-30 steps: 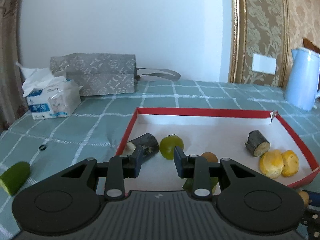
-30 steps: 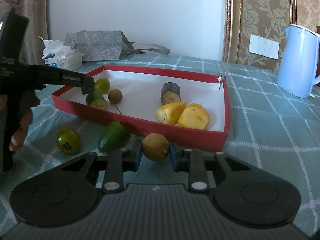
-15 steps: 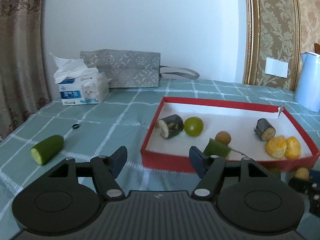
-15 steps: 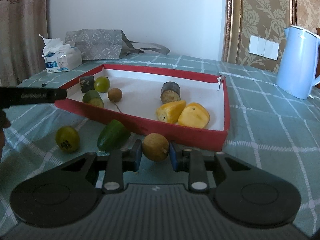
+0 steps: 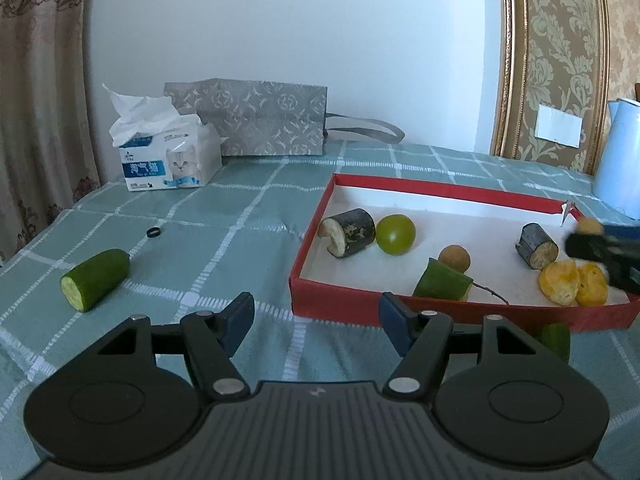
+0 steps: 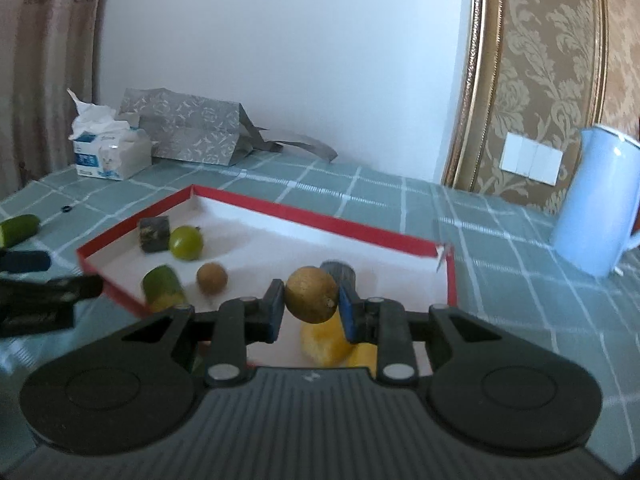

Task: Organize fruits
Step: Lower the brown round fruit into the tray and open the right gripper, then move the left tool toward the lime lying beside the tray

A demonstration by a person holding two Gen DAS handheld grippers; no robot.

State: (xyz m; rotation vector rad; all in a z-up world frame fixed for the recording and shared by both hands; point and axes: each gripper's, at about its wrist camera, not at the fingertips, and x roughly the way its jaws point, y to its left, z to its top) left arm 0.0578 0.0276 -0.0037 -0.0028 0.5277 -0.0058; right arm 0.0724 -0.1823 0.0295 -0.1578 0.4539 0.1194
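Note:
My right gripper (image 6: pixel 311 300) is shut on a round brown fruit (image 6: pixel 311 294) and holds it above the near part of the red tray (image 6: pixel 320 216), over the yellow pieces (image 6: pixel 324 340). In the left wrist view it shows at the tray's far right (image 5: pixel 592 236). My left gripper (image 5: pixel 316 316) is open and holds nothing, just outside the tray's near wall (image 5: pixel 360 308). Inside the tray lie a dark cane piece (image 5: pixel 348 232), a green fruit (image 5: pixel 396 235), a small brown fruit (image 5: pixel 454 258), a cucumber piece (image 5: pixel 442 284) and another dark piece (image 5: pixel 538 246).
A cucumber piece (image 5: pixel 96 280) lies on the checked cloth at the left, with a small black ring (image 5: pixel 153 233) behind it. A tissue box (image 5: pixel 168 160) and a grey bag (image 5: pixel 260 120) stand at the back. A blue kettle (image 6: pixel 596 208) stands at the right.
My left gripper has opened wide and drawn back out of the tray. My right gripper has lifted the brown fruit off the cloth and carried it over the tray.

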